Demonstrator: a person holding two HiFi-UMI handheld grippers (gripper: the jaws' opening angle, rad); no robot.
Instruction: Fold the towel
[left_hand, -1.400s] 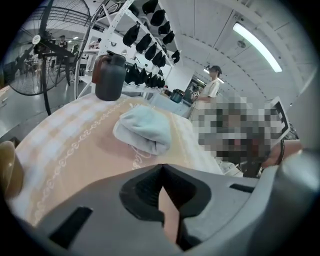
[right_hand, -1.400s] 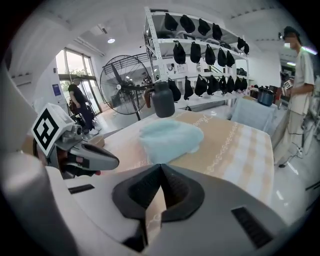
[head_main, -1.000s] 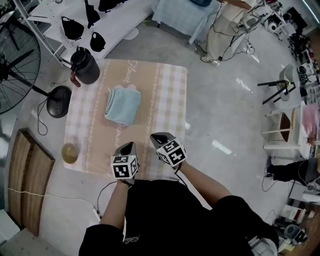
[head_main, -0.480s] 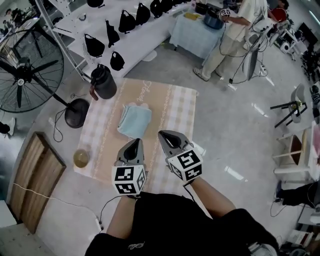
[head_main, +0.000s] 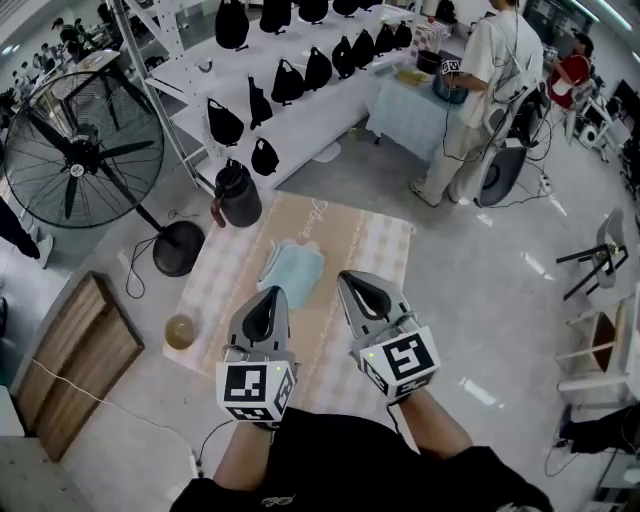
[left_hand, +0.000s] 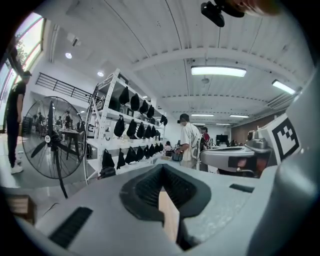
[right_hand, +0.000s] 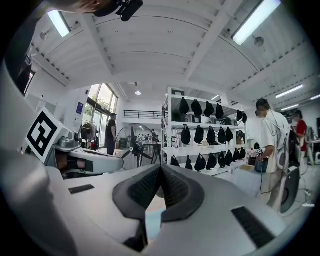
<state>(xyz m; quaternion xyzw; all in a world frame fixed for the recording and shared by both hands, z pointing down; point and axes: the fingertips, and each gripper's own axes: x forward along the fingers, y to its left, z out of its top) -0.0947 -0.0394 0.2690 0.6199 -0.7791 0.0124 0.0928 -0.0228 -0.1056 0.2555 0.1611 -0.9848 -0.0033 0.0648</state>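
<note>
- The light blue towel (head_main: 292, 272) lies folded in a compact bundle near the middle of the beige checked cloth (head_main: 372, 250), with nothing touching it
- The left gripper (head_main: 267, 300) and right gripper (head_main: 357, 287) are both pinched together with nothing between the jaws, held side by side well above the towel
- Risk: the fold looks soft and unpinned, so an upper layer may slacken and spread by itself
- Risk: if another fold is wanted, coming down with jaws that are not parted would shove the bundle askew (perhaps towards the black jug (head_main: 238, 195) at the cloth's corner)
- Since the earlier frames, both grippers have risen towards the head camera and look larger. The towel keeps its place and shape but looks smaller, and more of the shelves with black bags (head_main: 300, 75) shows
</note>
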